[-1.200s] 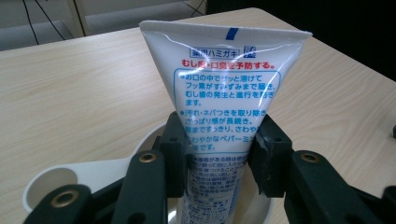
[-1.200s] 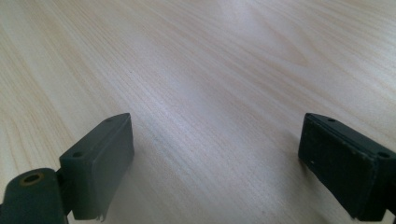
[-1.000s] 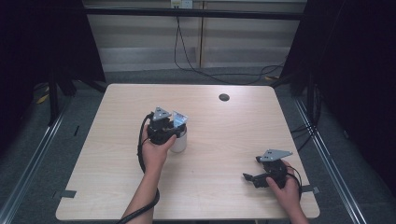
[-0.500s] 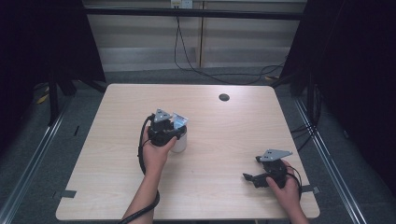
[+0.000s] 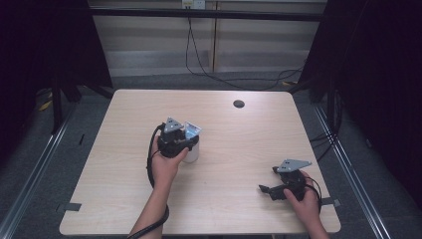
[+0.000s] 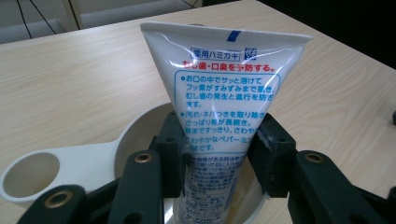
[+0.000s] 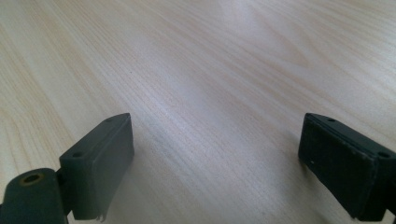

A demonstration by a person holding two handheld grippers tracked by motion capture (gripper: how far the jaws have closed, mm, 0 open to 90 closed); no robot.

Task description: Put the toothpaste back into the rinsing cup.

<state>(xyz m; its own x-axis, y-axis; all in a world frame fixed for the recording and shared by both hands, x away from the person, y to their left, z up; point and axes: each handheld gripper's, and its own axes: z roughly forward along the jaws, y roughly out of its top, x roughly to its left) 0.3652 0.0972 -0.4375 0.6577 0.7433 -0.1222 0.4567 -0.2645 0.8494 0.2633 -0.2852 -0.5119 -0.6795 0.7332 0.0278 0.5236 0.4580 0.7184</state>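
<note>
The table (image 5: 124,149) takes up most of what lies below you, pale wood grain with a small dark hole (image 5: 239,103) near its far edge at about one o'clock from centre. Compared with a second ago, your left hand (image 5: 164,167) has drawn slightly back toward you, and the tube and cup have come with it; your right hand (image 5: 304,204) sits where it was.

The white cup (image 5: 192,152) stands just left of the table's centre, touching the front of your left gripper (image 6: 219,149). From that gripper's own camera, the cup's (image 6: 140,130) rim curves behind the jaws and its handle, a flat tab with a round hole, sticks out toward nine o'clock.

The toothpaste tube (image 6: 224,93) stands upright in the cup, flat crimped end at twelve o'clock, blue and red Japanese print facing you. Your left gripper is clamped on the tube's lower body, one jaw pressing each side.

Your right gripper (image 5: 281,185) rests at about five o'clock on the table, well apart from the cup. Its jaws are spread wide over bare wood, holding nothing.
</note>
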